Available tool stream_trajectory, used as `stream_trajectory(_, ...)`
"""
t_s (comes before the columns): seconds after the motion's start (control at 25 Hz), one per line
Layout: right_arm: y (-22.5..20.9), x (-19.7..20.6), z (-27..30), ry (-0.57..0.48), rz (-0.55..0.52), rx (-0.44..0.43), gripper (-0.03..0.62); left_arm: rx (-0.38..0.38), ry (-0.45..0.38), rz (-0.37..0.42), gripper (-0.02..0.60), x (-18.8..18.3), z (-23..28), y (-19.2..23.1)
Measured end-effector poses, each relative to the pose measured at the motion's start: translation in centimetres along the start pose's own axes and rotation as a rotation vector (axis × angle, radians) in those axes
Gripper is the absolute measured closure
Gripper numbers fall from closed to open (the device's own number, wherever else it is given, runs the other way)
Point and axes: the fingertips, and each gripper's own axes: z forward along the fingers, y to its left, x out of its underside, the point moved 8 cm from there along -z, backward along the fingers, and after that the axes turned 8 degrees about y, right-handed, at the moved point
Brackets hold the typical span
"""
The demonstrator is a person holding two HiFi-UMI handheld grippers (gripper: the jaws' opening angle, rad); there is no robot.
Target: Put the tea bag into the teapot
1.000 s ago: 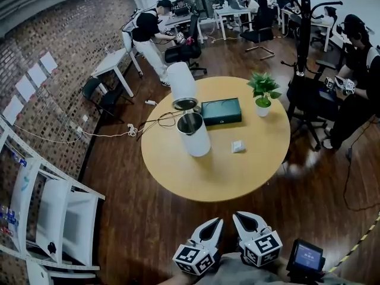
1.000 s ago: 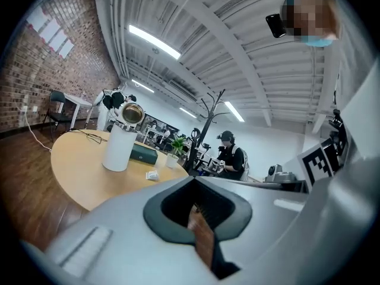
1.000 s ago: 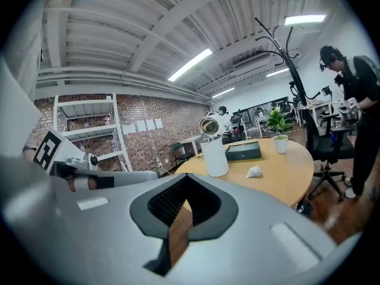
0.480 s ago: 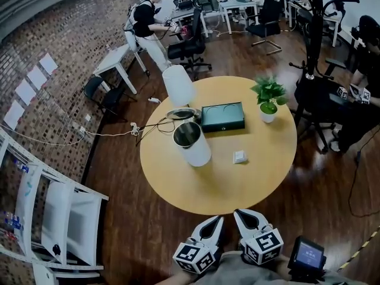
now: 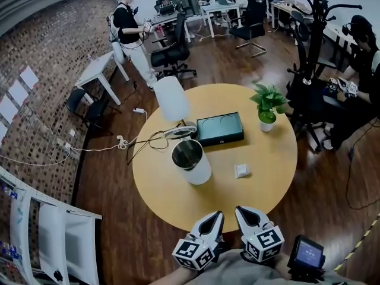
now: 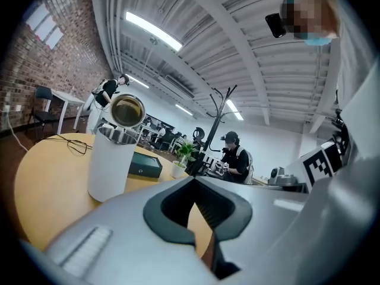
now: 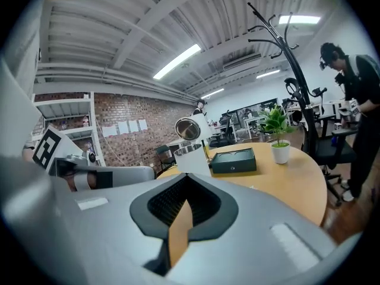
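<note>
Left gripper (image 5: pixel 217 216): fingers closed together, nothing held. Right gripper (image 5: pixel 240 210): fingers likewise closed, empty. Both sit at the near edge of the counter (image 5: pixel 273 177). Tea bag (image 5: pixel 240 170) lies flat on the counter, right of the upright, open-lidded teapot (image 5: pixel 197 168), apart from it.

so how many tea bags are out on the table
1: the tea bag lies on the round table, right of the white teapot. More could be hidden inside the dark box.
</note>
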Motion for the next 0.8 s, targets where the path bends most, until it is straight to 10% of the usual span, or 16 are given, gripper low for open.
stream_trajectory(0.8, -3.6, -4.0, 6.5, -0.032, -0.014, 0.142, 0.586, 0.088, 0.034, 0.021, 0.58, -4.3, 6.4, 7.2)
